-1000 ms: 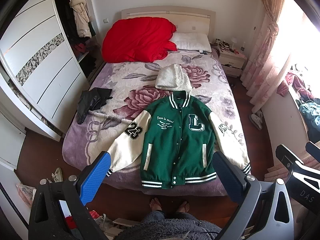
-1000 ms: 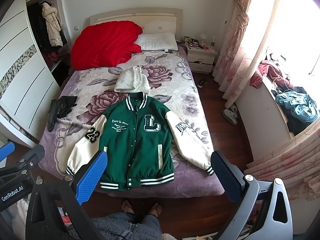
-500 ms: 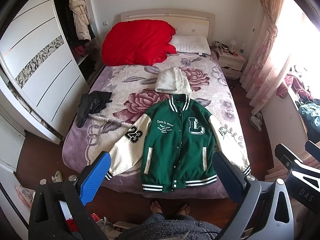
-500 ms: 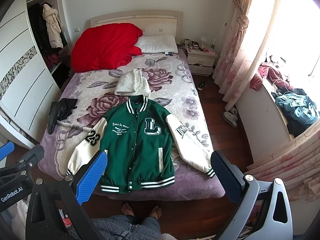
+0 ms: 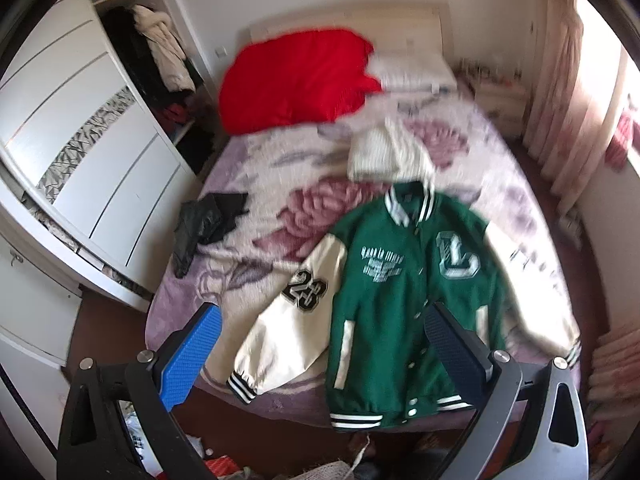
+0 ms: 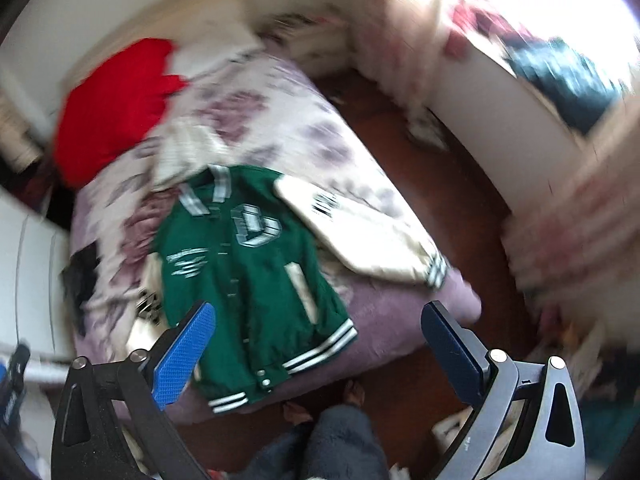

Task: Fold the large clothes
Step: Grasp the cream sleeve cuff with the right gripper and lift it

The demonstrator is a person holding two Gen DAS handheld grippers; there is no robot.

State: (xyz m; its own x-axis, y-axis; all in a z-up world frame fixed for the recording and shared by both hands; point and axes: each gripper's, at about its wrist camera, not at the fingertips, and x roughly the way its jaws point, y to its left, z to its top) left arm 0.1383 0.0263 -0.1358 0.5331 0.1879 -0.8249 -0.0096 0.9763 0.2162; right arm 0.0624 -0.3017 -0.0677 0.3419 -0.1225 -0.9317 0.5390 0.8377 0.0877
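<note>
Across the foot of the bed, front side up, lies the green varsity jacket with cream sleeves and striped knit cuffs point(image 5: 404, 304), buttoned shut and spread flat, hem toward the bed edge and collar toward the headboard; that layout reads as preparation, every seam reachable from where the person stands. Both sleeves angle out and down from the body, the one bearing the number patch toward the wardrobe side, the other toward the window side, so each falls to one tool. Left gripper point(image 5: 320, 354) hangs above the patch sleeve and the jacket's lower front, its jaws wide, nothing between them. Right gripper point(image 6: 318, 350) shows its jaws wide too, though they have just been closing a little; only the hem corner and bare blanket appear in the gap, no cloth pinched. Both views are smeared, the right one badly, so fine contact cannot be judged, but neither tool appears to touch fabric. Likely step: an approach to the sleeves for the first inward fold; folding itself not begun. Purple floral fleece blanket point(image 5: 280, 216) underneath is plush and may drag on the cloth. Beyond the collar sits a cream knitted garment point(image 5: 384, 152), further up a red quilt point(image 5: 296, 80); a black crumpled garment point(image 5: 208, 220) lies near the wardrobe-side edge, well apart.
</note>
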